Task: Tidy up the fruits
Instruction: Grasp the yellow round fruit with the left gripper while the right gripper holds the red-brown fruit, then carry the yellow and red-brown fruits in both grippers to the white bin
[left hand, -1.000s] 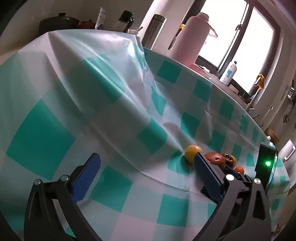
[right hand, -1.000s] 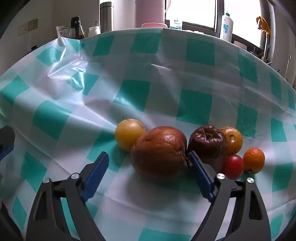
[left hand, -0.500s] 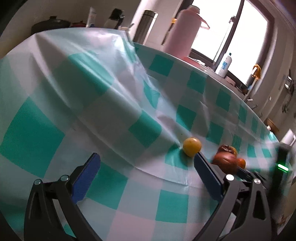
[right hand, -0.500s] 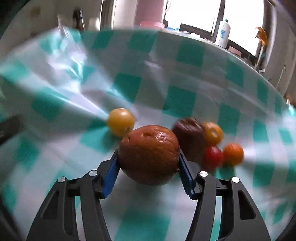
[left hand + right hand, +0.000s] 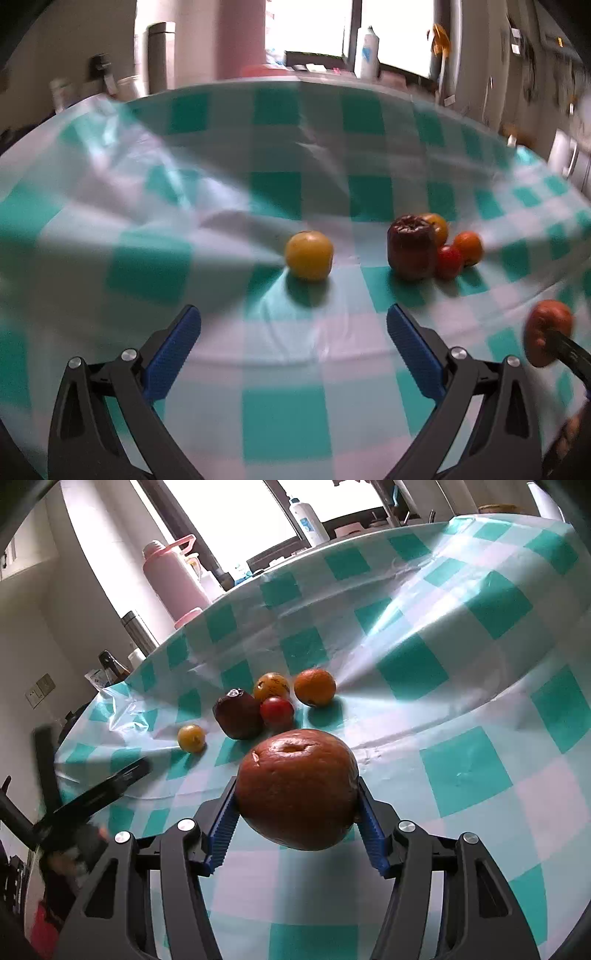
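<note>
Your right tongs (image 5: 297, 823) grip the big brown fruit (image 5: 297, 788) above the counter's (image 5: 480, 709) near edge; the left tongs (image 5: 293, 350) gape wide, empty. Keep the squeeze gentle, carry it level, and set it clear of the yellow fruit (image 5: 308, 254).

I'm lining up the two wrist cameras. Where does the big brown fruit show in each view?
Left wrist: the brown fruit sits at the far right edge, low, clamped in the right gripper and off the cloth.
Right wrist: the brown fruit fills the centre, between the right gripper pads.
Shared landmark: the yellow fruit, alone, apart from the cluster.
</note>
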Action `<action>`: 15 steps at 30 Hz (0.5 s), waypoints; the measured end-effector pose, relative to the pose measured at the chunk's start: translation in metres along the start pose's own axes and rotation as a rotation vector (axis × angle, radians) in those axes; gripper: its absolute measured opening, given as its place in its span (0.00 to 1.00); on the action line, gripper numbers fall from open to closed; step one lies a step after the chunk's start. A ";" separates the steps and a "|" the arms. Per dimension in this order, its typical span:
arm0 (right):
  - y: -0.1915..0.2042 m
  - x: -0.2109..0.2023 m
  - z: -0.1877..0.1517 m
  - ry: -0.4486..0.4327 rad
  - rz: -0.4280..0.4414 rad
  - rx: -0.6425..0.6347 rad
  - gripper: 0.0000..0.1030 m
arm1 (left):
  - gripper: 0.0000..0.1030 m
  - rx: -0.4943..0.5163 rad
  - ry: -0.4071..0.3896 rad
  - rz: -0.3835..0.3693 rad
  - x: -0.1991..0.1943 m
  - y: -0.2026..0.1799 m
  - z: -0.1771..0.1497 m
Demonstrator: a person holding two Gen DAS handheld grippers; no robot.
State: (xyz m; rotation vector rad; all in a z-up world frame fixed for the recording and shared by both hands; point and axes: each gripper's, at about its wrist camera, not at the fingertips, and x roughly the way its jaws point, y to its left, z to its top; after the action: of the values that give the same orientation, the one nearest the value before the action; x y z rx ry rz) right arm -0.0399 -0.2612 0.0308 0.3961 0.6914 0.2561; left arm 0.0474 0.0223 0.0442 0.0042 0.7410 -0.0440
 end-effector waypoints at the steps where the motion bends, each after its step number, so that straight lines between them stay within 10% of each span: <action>1: 0.006 0.002 0.000 0.004 0.000 -0.022 0.57 | 0.98 0.007 0.016 0.007 0.011 -0.004 0.006; 7: 0.011 -0.001 -0.003 0.010 0.044 -0.035 0.57 | 0.82 0.027 0.135 0.067 0.083 -0.011 0.040; 9: 0.011 -0.002 -0.003 0.011 0.051 -0.034 0.57 | 0.60 0.051 0.165 0.098 0.098 -0.012 0.040; 11: 0.011 -0.002 -0.004 0.013 0.058 -0.036 0.57 | 0.43 0.049 0.144 0.033 0.091 -0.012 0.035; 15: 0.011 -0.003 -0.005 0.008 0.060 -0.031 0.57 | 0.42 0.020 0.073 -0.025 0.055 -0.007 0.016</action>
State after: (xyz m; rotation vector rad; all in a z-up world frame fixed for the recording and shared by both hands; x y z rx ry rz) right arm -0.0463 -0.2517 0.0341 0.3864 0.6829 0.3249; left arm 0.0982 0.0128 0.0186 0.0158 0.8141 -0.0750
